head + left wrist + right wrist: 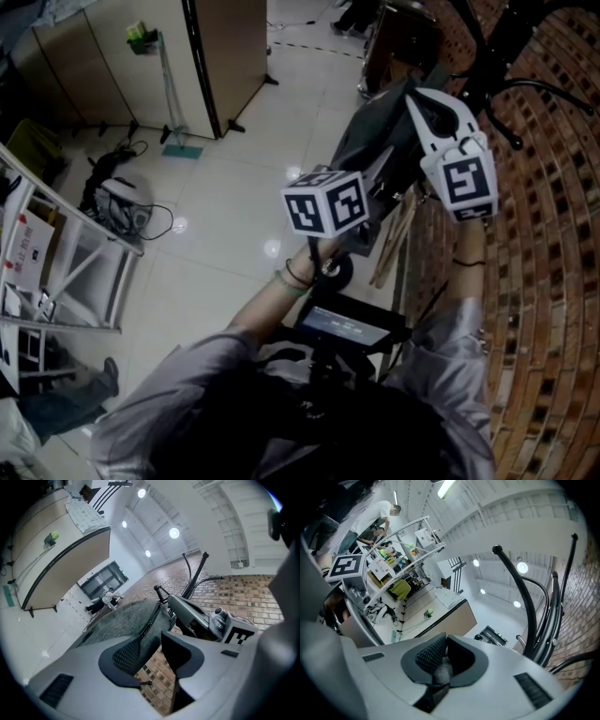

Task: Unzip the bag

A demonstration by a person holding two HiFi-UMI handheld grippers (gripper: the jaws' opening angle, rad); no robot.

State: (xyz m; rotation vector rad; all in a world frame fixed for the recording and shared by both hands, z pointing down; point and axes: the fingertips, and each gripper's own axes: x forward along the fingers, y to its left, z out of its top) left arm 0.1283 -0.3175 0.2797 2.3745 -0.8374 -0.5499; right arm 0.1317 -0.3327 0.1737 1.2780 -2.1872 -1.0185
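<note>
From the head view I see the dark grey fabric bag point(375, 127) at the upper right of the frame. It sits beside the red brick wall point(548, 262), under a black tubular metal rack point(502, 42). Both grippers are raised to it, but I cannot read their fingers from there. The left gripper point(152, 641), in its own view, has its fingers spread with brick showing through the gap. The bag's cloth and its dark zip line point(150, 620) come down to the pad at frame left, and I cannot tell whether they touch. That view also shows the other gripper at centre right. The right gripper point(443, 648), in its own view, has its fingers nearly pressed together, pinching a small fold of the bag's grey fabric point(440, 670). There the rack's tubes fill the right side of the frame.
</note>
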